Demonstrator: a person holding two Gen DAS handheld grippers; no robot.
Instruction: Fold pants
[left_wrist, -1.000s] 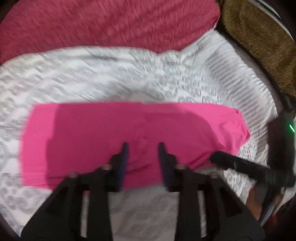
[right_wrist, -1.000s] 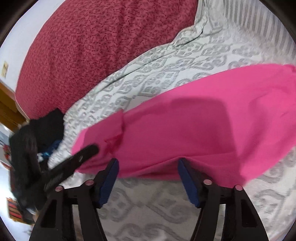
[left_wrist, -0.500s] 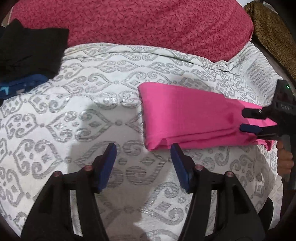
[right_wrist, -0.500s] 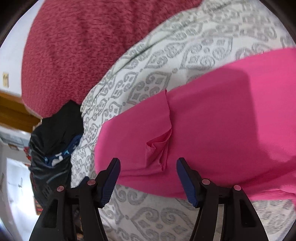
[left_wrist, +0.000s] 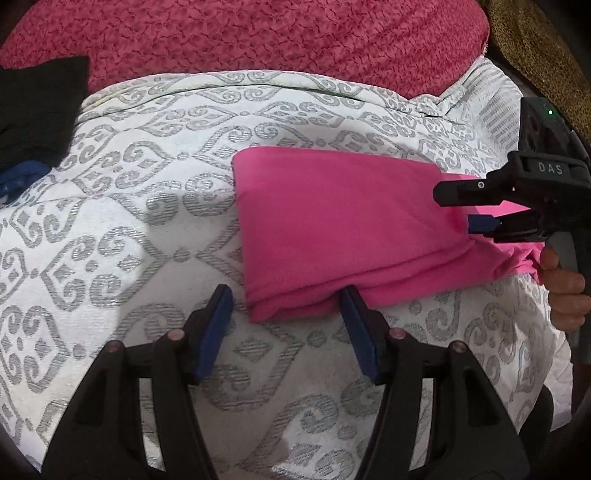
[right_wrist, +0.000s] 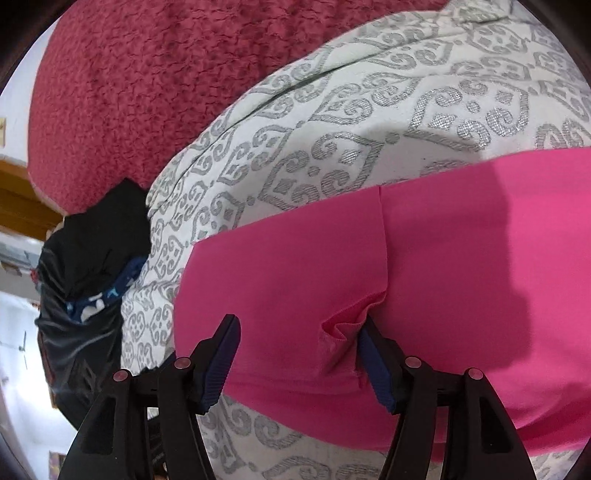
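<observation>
The pink pants (left_wrist: 332, 221) lie folded into a short stack on the patterned bedspread (left_wrist: 147, 192). My left gripper (left_wrist: 286, 299) is open at the stack's near left corner, its right pad (left_wrist: 354, 325) against the cloth edge and nothing clamped. My right gripper (right_wrist: 299, 328) straddles the near edge of the pink pants (right_wrist: 461, 277); its jaws are closing with cloth between them, and a small crumpled fold (right_wrist: 340, 328) lies against the right pad. The left wrist view shows that right gripper (left_wrist: 469, 208) over the stack's right end, held by a hand (left_wrist: 565, 291).
A dark red textured blanket (left_wrist: 258, 40) lies across the back. A black garment (left_wrist: 37, 110) with something blue sits at the left, also seen as a dark pile (right_wrist: 92, 258). Leopard-print fabric (left_wrist: 539, 51) is at the far right.
The pants went from one long strip to a shorter folded stack. My left gripper let go, opened and came down to the stack's near left corner. My right gripper closed in on the near edge.
</observation>
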